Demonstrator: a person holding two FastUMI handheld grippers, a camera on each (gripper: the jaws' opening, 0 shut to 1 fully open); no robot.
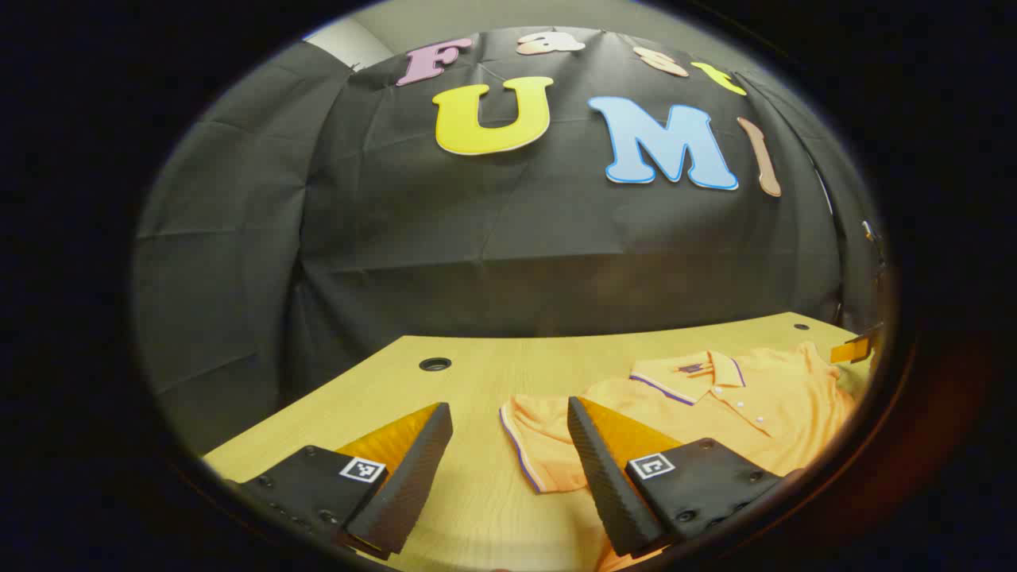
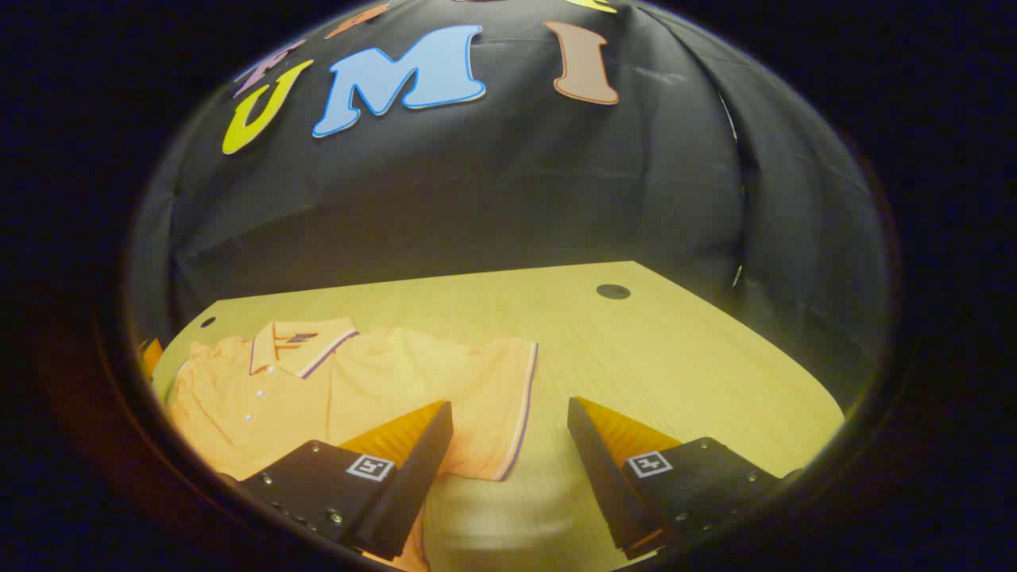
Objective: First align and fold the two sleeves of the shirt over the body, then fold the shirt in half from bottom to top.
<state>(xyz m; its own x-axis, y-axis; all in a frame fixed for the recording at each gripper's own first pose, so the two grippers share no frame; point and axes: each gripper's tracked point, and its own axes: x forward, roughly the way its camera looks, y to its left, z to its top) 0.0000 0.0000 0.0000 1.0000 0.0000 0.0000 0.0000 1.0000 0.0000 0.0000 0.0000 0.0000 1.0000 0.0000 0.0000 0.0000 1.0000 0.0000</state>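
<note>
An orange polo shirt (image 1: pixel 739 405) with purple-trimmed collar lies flat on the wooden table (image 1: pixel 477 373), buttons up. In the left gripper view its left sleeve (image 1: pixel 528 437) spreads out between my fingers. My left gripper (image 1: pixel 508 421) hangs open just above that sleeve's hem. In the right gripper view the shirt (image 2: pixel 318 389) lies at the left, and its other sleeve (image 2: pixel 493 413) reaches toward the middle. My right gripper (image 2: pixel 508 421) is open over that sleeve's hem, holding nothing. The other gripper's orange tip (image 1: pixel 854 347) peeks in at the far right of the left gripper view.
The table has round cable holes (image 1: pixel 435 364) (image 2: pixel 612 291) near its back corners. The black cloth wall closes the booth behind the table. Bare wood (image 2: pixel 699 357) stretches to the right of the shirt in the right gripper view.
</note>
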